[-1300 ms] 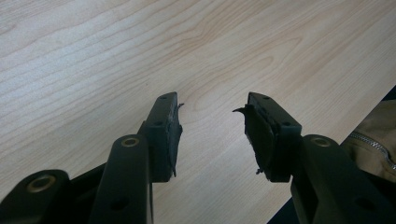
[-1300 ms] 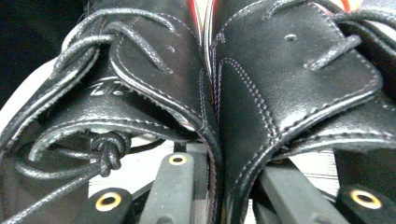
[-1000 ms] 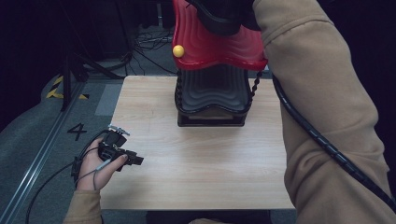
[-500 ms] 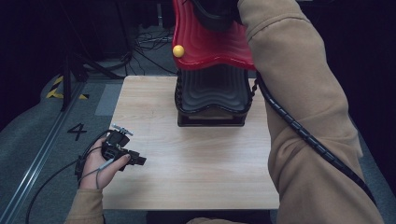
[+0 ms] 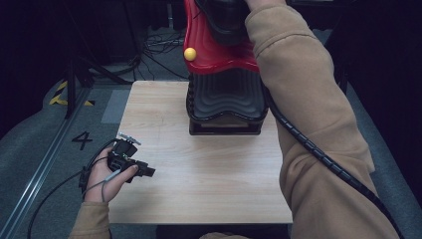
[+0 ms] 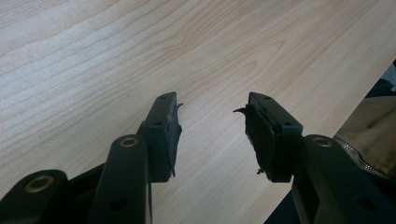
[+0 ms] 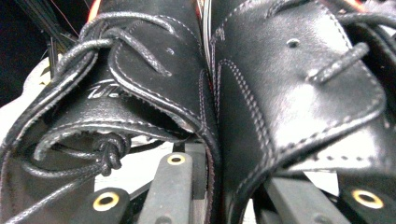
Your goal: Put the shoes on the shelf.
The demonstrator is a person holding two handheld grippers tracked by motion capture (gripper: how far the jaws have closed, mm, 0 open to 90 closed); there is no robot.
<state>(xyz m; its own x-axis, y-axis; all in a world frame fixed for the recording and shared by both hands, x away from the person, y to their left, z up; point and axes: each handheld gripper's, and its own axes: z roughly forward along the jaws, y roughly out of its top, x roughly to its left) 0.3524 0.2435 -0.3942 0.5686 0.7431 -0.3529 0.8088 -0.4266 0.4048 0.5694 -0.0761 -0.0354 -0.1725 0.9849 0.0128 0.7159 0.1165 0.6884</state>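
Shoes: two black leather shoes (image 7: 261, 93) side by side, glossy, with stitched seams and round laces; the left one's lace ends in a knot (image 7: 109, 151).
Right gripper: its jaws (image 7: 219, 186) are closed on the touching inner sides of the pair, one jaw inside each shoe; in the high view the shoes (image 5: 224, 17) hang over the far edge of the desk, above the rack.
Shoe direction: cannot tell which way the toes point.
Rack: red wavy plastic top (image 5: 219, 50) with a yellow knob (image 5: 189, 54), over a black ribbed wavy tier (image 5: 226, 97), standing at the middle of the desk's far edge.
Left gripper: (image 6: 212, 135) jaws wide apart with nothing between them, pads worn and frayed; held in the hand at the desk's left edge (image 5: 127, 159).
Desk: pale wood-grain top (image 5: 199, 184), smooth.
Room: dark, grey floor with cables (image 5: 159, 42) beyond the far edge.
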